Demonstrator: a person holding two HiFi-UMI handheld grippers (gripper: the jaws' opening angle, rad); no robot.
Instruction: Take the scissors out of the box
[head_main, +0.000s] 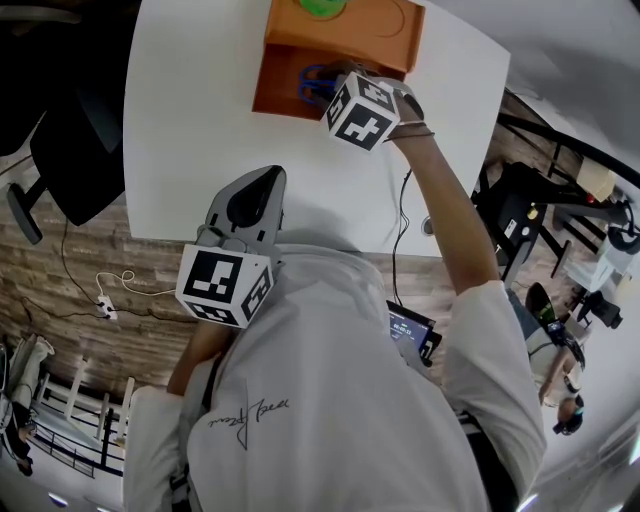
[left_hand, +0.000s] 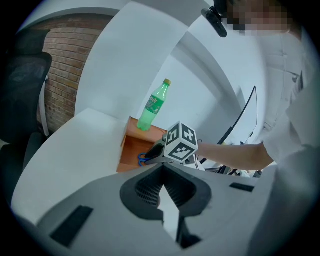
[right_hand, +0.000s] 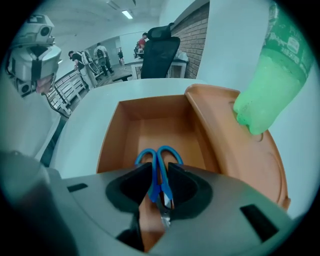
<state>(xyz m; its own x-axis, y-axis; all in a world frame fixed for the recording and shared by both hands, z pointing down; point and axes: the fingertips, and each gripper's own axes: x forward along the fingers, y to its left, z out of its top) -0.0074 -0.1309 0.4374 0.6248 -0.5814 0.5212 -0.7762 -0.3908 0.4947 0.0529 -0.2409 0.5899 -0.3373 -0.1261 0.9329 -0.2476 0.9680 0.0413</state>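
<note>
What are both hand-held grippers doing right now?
Left hand-held gripper: closed, empty.
Right hand-held gripper: closed on the scissors.

Overhead head view — box (head_main: 283, 88) shared

smooth matt orange box (right_hand: 160, 127), likely plastic; glossy blue plastic on the scissors (right_hand: 156, 175) handles, bare shiny metal at the blades; translucent green plastic bottle (right_hand: 270, 75); smooth white matt table (head_main: 200, 120); rough brick wall (left_hand: 65, 65).
</note>
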